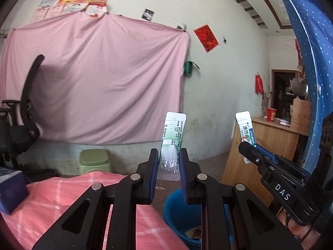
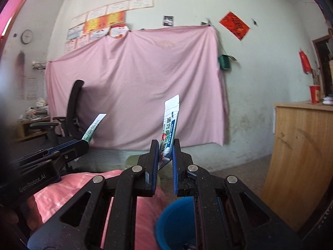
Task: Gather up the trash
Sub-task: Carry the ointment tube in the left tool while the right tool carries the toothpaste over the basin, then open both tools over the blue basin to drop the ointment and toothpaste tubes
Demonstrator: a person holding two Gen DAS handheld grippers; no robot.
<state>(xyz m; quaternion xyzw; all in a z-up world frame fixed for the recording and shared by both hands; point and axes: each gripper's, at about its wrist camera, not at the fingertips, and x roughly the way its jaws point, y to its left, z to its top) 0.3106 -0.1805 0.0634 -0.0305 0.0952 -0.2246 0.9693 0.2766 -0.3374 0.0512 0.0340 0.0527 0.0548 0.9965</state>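
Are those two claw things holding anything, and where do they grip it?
Yes. The left gripper pinches a green-and-white sachet by its lower end; the right gripper pinches a printed sachet near its bottom, tops sticking up.

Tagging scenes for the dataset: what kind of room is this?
Likely a lived-in home room, part bedroom or study: pink sheet pinned over the wall, office chair, certificates on the wall, wooden cabinet.

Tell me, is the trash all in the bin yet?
Not yet. Some scraps already lie in the blue bucket. The left gripper pinches one sachet, and the right gripper pinches another sachet. Both still need dropping into the bucket below.
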